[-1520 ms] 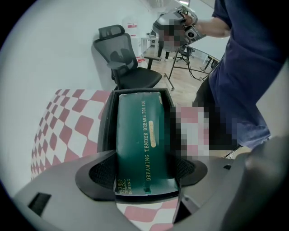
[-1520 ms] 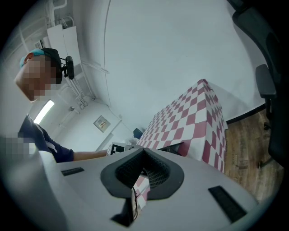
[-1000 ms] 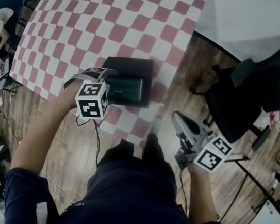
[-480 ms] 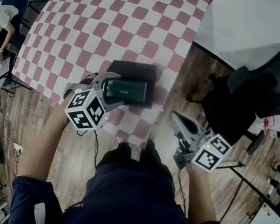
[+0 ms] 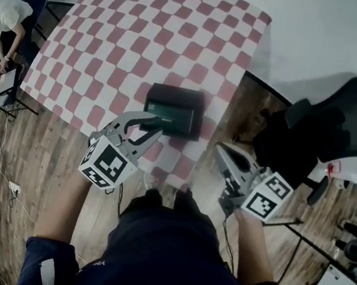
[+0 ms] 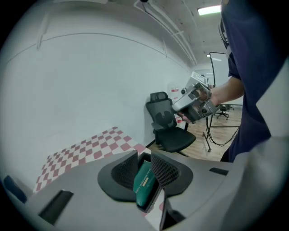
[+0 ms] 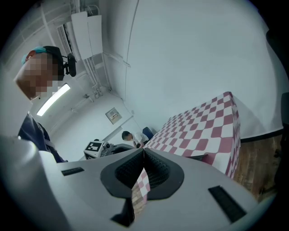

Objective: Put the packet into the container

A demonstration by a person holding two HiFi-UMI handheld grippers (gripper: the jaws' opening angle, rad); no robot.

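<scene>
In the head view, the left gripper [image 5: 148, 131] hangs over the near edge of the checked worktop [image 5: 150, 21] with its jaws apart and nothing between them. Just ahead of its jaw tips sits the black container [image 5: 176, 92]. The green packet [image 5: 172, 111] lies flat inside the container, clear of the jaws. The right gripper [image 5: 224, 155] is held off the worktop, over the wooden floor [image 5: 49, 159], well to the side of the container, with its jaws together. A black office chair [image 5: 327, 127] stands out past the right jaws. A person [image 5: 4, 16] sits far off beyond the left gripper's side of the worktop.

In the left gripper view, the jaws stand apart with a narrow gap between them. Past that gap, below the jaw tips, the packet [image 6: 145, 180] shows lengthwise in the container [image 6: 155, 195], and neither jaw touches it. The checked worktop [image 6: 81, 153] spreads out to the left of the jaws. Ahead and to the right of them is the office chair [image 6: 168, 131], with the right gripper above it in the person's hand.

In the right gripper view, the two jaws meet at their tips and hold nothing. Only a strip of checked cloth shows through the slit beneath them. The worktop [image 7: 203, 126] rises ahead and to the right of the jaws. The seated person [image 7: 128, 135] is small beyond the jaw tips. A marker cube [image 7: 94, 146] shows just to the left of the jaws.
</scene>
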